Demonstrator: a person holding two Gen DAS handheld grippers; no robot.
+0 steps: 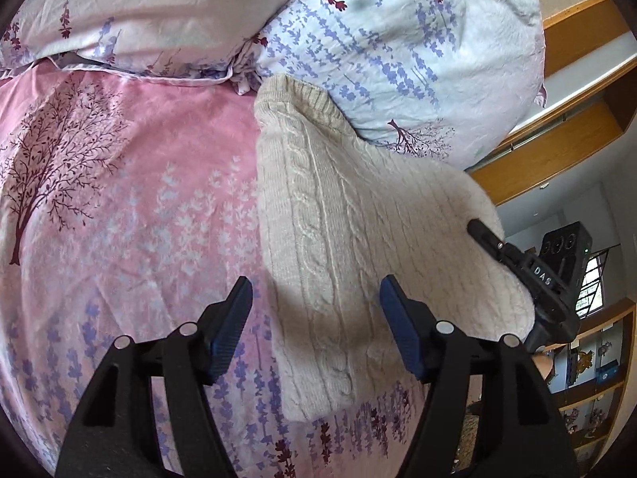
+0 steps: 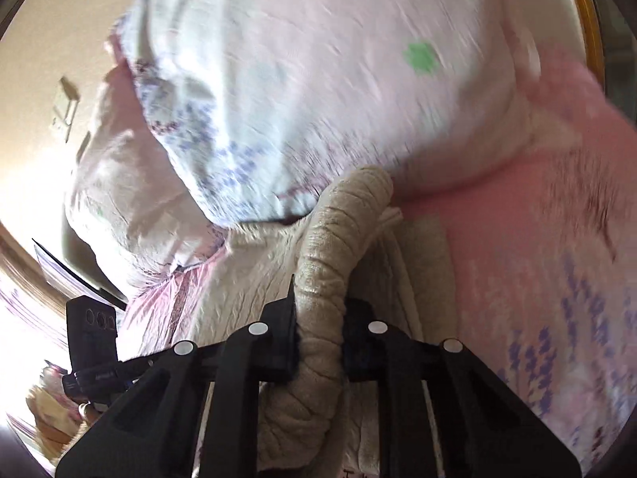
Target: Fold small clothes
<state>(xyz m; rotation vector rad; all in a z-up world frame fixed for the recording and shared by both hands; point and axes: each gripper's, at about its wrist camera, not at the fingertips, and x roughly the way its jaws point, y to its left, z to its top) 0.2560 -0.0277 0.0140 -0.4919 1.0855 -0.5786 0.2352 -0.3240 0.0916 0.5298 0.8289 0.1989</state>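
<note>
While the left claw (image 1: 314,318) hangs open above the bed, its blue-padded fingers (image 1: 398,318) spread apart and gripping nothing, a cream cable-knit sweater (image 1: 338,239) lies folded on the pink bedsheet (image 1: 139,207) printed with dark trees and lavender sprigs. The sweater's ribbed end rests against a pale floral pillow (image 1: 398,51), and its near part lies below and between the open fingers. At the sweater's right edge the right claw (image 1: 477,228) reaches in from the side. In the right wrist view, that right claw (image 2: 320,330) is clamped on a bunched, rolled-up part of the cream sweater (image 2: 338,239), the knit squeezed between its black fingers (image 2: 282,334). Wooden shelves (image 1: 589,358) stand beyond the bed at right.
</note>
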